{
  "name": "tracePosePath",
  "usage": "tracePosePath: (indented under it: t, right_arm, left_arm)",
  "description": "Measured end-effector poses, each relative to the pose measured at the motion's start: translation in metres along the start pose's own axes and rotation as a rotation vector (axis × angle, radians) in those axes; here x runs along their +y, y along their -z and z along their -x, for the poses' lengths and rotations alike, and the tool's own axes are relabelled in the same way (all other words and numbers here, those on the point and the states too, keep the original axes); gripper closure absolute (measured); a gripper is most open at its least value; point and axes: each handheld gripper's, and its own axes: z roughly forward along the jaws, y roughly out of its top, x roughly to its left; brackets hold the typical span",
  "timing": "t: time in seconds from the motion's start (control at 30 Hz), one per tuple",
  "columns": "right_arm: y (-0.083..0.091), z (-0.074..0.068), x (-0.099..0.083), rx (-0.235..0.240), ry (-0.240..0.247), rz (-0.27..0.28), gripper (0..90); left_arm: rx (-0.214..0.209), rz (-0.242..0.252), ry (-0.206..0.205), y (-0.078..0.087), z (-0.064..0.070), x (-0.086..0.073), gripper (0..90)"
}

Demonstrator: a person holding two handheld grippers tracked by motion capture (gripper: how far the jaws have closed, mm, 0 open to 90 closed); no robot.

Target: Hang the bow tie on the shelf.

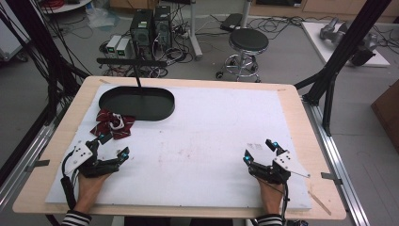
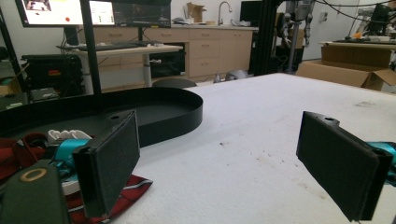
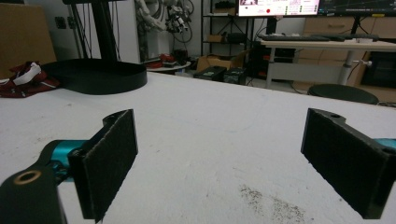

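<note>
A crumpled dark red striped cloth point(image 1: 114, 124) with a white piece on top lies at the table's left, just in front of a black oval tray point(image 1: 136, 102). My left gripper point(image 1: 114, 144) rests open on the white mat right in front of the cloth, its left jaw beside the cloth point(image 2: 133, 186); the tray point(image 2: 187, 109) stands beyond. My right gripper point(image 1: 260, 150) rests open on the mat at the front right, nothing between its jaws. From it, the cloth point(image 3: 28, 79) and tray point(image 3: 98, 74) lie far off to the left.
A black post rises from the tray's far edge point(image 1: 138, 77). The white mat point(image 1: 202, 141) covers most of the wooden table point(image 1: 301, 122). A stool point(image 1: 248, 42), computer towers point(image 1: 150, 26) and cables stand on the floor behind. Black frame struts point(image 1: 336, 61) flank the right.
</note>
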Motion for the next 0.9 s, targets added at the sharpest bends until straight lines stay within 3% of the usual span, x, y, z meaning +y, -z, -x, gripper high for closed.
tracePosePath:
  t: [0.23, 0.47, 0.7, 0.9]
  right_arm:
    - [0.001, 0.0, 0.0, 0.0, -0.003, 0.006, 9.9]
    - [0.001, 0.0, 0.0, -0.001, -0.001, 0.012, 9.9]
    - [0.001, 0.0, 0.0, 0.001, 0.007, 0.011, 9.9]
    - [0.001, 0.0, 0.0, -0.001, -0.001, 0.01, 9.9]
  left_arm:
    - [-0.003, -0.006, 0.003, -0.001, 0.0, 0.0, 14.2]
    - [-0.002, -0.045, 0.021, -0.004, -0.002, 0.002, 14.5]
    - [-0.005, -0.053, 0.01, -0.006, -0.001, 0.004, 14.5]
    - [-0.009, -0.058, 0.002, -0.007, -0.005, 0.017, 14.5]
